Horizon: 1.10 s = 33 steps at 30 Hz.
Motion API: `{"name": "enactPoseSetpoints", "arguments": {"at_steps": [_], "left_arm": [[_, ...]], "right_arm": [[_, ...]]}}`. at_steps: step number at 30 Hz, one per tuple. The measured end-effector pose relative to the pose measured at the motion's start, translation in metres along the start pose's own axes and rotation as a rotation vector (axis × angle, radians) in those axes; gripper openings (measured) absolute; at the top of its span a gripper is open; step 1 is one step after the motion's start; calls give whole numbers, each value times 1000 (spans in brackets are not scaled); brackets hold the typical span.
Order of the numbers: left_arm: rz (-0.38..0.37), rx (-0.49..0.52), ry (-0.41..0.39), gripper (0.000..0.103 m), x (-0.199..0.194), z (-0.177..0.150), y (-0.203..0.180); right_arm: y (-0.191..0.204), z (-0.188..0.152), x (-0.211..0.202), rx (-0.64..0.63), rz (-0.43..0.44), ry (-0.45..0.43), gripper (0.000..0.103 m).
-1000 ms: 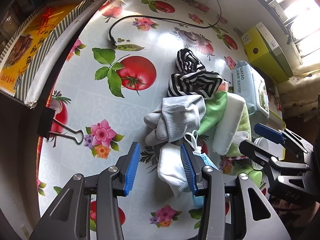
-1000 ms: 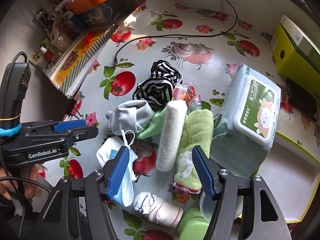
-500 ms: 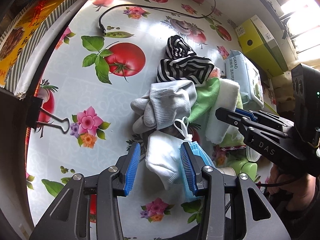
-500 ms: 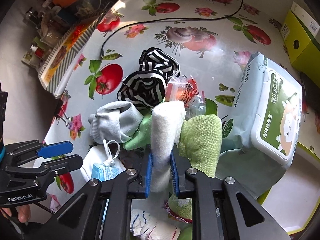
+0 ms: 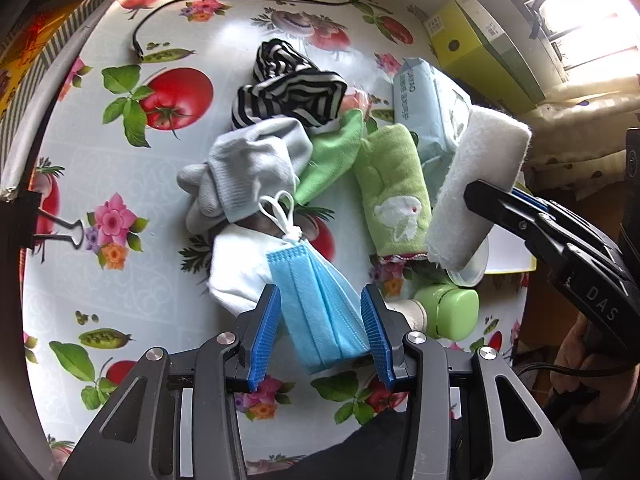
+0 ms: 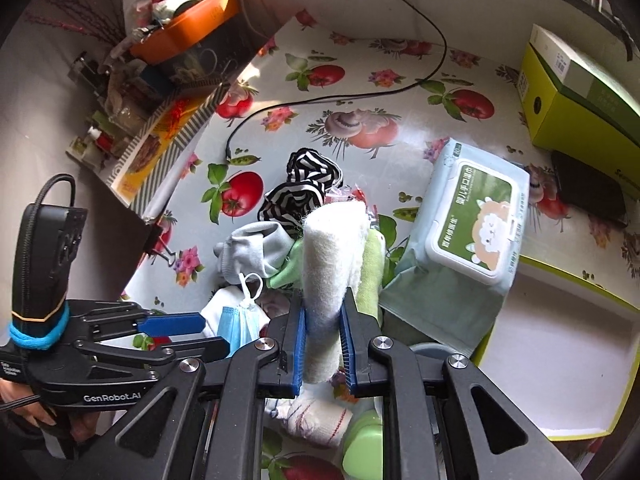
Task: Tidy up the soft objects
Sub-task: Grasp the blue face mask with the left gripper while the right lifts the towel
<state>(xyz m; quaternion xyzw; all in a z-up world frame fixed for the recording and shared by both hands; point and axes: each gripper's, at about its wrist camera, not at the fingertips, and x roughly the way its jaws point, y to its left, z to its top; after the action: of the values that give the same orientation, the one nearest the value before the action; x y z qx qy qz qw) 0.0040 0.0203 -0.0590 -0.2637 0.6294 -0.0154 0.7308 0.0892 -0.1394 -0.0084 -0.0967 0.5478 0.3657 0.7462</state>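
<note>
Right gripper: jaws pinching one white roll, lifted clear of the desk and tilted upward; seen from the left wrist view as the roll raised above the right edge of the pile. Left gripper: jaws spread, one on either side of one blue mask, blue pads not touching it. Mask lying flat on the desk, white ear loops knotted at its far end, partly over one white sock.

Soft pile, centre of desk, counted: one grey sock, touching the white sock; one striped cloth, black and white, behind the grey sock; one green cloth, between grey sock and towel; one green towel, rolled, with a white rabbit on it, just beside the raised roll. One further rolled sock, white with coloured stripes, below the right jaws.

Other items: one wipes pack, right of the pile; one yellow-green box, far right; one green jar, near the towel's near end; one black cable, running across the far desk; one binder clip, at the left desk edge; one open tray, white inside, right of the wipes.
</note>
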Motion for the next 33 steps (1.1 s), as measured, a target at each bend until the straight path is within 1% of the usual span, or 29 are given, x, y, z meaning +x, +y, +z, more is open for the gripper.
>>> {"name": "enactPoseSetpoints", "arguments": {"at_steps": [3, 5, 9, 13, 15, 16, 17, 18, 20, 25, 33], "left_arm": [[15, 2, 41, 43, 10, -4, -6], [44, -2, 62, 43, 18, -6, -9], [86, -6, 84, 43, 25, -7, -8], [84, -19, 105, 43, 30, -8, -5], [79, -12, 99, 43, 34, -7, -10], [71, -8, 91, 38, 33, -8, -9], [70, -3, 85, 24, 32, -9, -9], [66, -1, 85, 20, 31, -9, -8], [43, -2, 74, 15, 28, -9, -7], [34, 41, 25, 6, 9, -3, -9], [9, 69, -47, 5, -18, 13, -18]], "right_arm": [[-7, -8, -12, 20, -5, -16, 15], [-10, -13, -18, 33, -8, -23, 15], [-14, -18, -24, 50, -5, -33, 15], [-13, -20, -27, 48, -2, -42, 15], [-13, -20, -27, 46, -1, -45, 15], [-13, -19, -27, 46, 0, -46, 15], [-13, -19, -27, 46, 1, -48, 15], [-13, -19, -28, 45, 2, -49, 15], [-13, -19, -29, 44, 3, -51, 15], [-13, -20, -33, 46, 3, -61, 15], [-18, -20, -47, 58, 2, -90, 15]]}}
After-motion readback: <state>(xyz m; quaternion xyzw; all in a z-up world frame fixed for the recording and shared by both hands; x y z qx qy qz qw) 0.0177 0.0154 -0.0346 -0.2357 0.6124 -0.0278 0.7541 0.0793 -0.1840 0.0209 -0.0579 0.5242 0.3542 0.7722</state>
